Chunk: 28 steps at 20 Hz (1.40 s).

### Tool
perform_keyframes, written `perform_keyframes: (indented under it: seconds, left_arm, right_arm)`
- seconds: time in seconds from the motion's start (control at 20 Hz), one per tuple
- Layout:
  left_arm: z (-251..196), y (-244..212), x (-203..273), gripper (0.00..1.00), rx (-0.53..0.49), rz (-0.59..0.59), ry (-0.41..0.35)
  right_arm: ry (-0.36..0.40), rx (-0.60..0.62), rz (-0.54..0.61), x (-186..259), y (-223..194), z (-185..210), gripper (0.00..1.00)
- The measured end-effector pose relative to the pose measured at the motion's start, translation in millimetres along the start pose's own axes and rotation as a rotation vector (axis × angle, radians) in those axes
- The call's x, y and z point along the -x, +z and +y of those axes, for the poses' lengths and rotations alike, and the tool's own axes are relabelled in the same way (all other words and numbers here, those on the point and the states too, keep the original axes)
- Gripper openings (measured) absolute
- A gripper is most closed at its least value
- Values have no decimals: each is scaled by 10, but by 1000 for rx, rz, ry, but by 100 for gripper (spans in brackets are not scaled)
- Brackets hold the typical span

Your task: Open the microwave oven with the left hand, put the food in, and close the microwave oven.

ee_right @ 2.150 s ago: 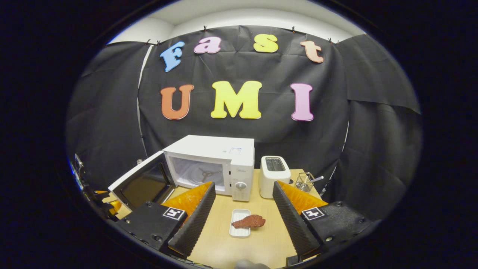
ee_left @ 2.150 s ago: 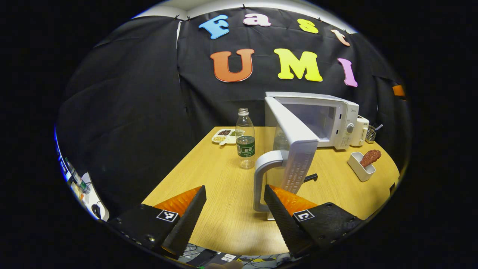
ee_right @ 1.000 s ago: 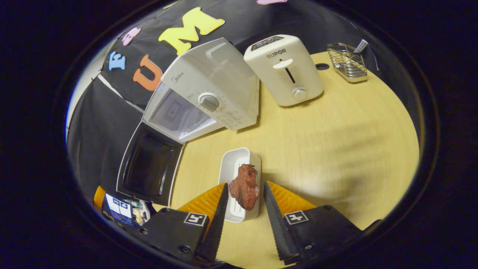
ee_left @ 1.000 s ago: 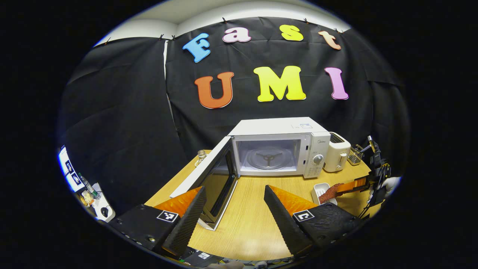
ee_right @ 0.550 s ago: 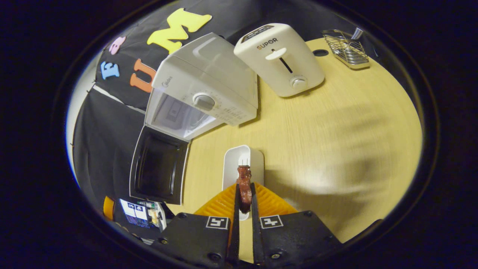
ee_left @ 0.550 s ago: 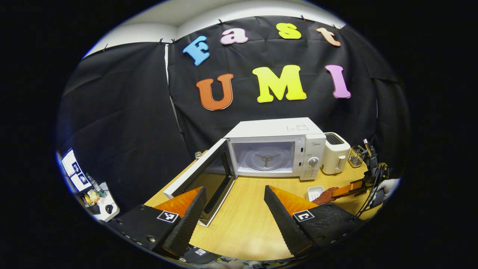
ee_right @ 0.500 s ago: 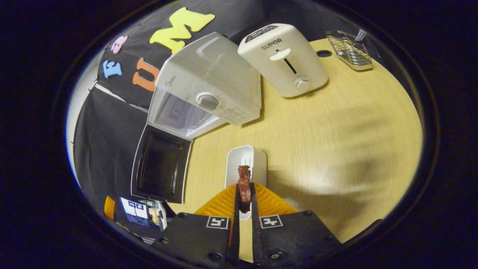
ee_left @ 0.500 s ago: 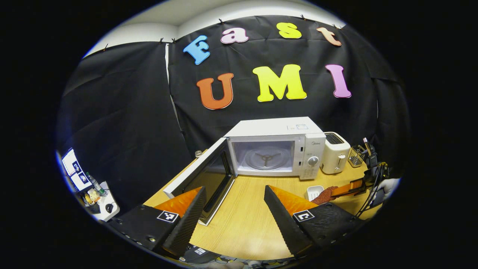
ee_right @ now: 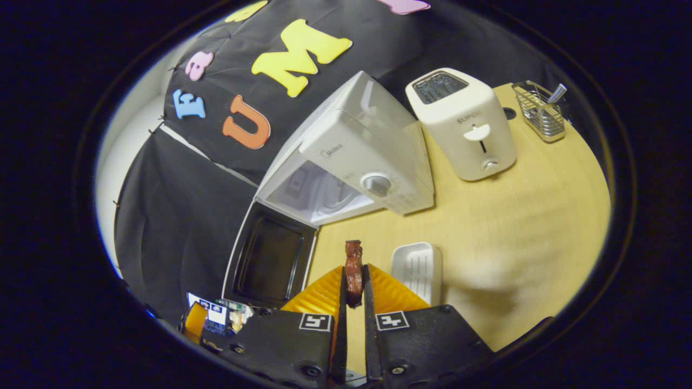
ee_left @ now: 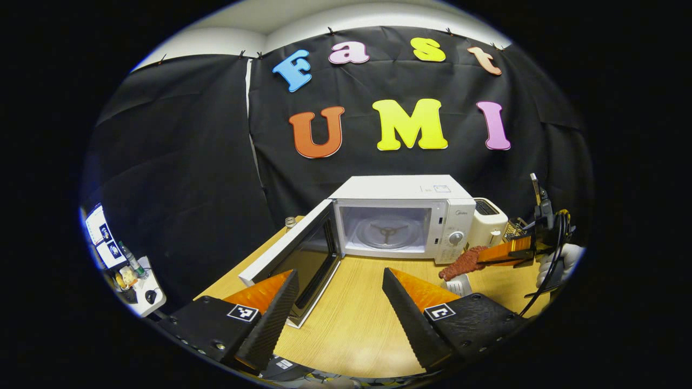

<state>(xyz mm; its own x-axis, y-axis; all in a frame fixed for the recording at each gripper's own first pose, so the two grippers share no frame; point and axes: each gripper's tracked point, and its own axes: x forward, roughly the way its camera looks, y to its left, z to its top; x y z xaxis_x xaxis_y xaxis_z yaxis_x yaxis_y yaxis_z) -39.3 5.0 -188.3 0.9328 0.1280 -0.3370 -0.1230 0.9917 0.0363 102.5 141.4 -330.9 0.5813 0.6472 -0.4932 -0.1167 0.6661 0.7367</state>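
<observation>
The white microwave (ee_left: pixel 403 216) stands at the back of the wooden table, its door (ee_left: pixel 292 251) swung wide to the left and the glass turntable (ee_left: pixel 386 232) bare. My left gripper (ee_left: pixel 340 302) hangs open over the table's front, nothing between its fingers. My right gripper (ee_right: pixel 353 286) is shut on the brown piece of food (ee_right: pixel 353 267), held in the air above the table. In the left gripper view the food (ee_left: pixel 462 263) hangs right of the microwave's front, above the white dish (ee_left: pixel 458 283). The microwave (ee_right: pixel 357 162) and its door (ee_right: pixel 270 262) lie ahead-left in the right gripper view.
The empty white dish (ee_right: pixel 417 268) sits on the table beside my right gripper. A cream toaster (ee_right: pixel 465 124) stands right of the microwave, with a wire basket (ee_right: pixel 538 111) beyond it. A gloved hand (ee_left: pixel 557 262) holds the right gripper at the right edge.
My right gripper closed on the food and lifted it out of the dish, swinging left toward the microwave. The left gripper stayed open and nearly still.
</observation>
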Motion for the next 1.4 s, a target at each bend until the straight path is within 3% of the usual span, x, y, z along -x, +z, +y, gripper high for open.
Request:
perform_keyframes:
  seconds: [0.2, 0.5, 0.75, 0.95, 1.15, 1.4]
  left_arm:
    - [127, 22, -78, 95, -46, -1, -84]
    - [398, -24, -212, 95, -95, 4, -220]
    - [615, -110, -338, 95, -125, 0, -291]
    - [812, -212, -411, 95, -157, 2, -303]
    - [922, -296, -479, 95, -168, 5, -311]
    - [1032, -362, -592, 95, -160, 12, -312]
  right_arm:
    - [37, -73, -122, -344, 76, 531, 17]
    - [23, -190, -352, -1093, 249, 928, 17]
    - [-23, -293, -567, -1652, 400, 1056, 16]
    - [-72, -391, -709, -2092, 547, 963, 17]
    - [-144, -433, -760, -2556, 695, 780, 17]
    - [-178, -423, -724, -3045, 697, 675, 17]
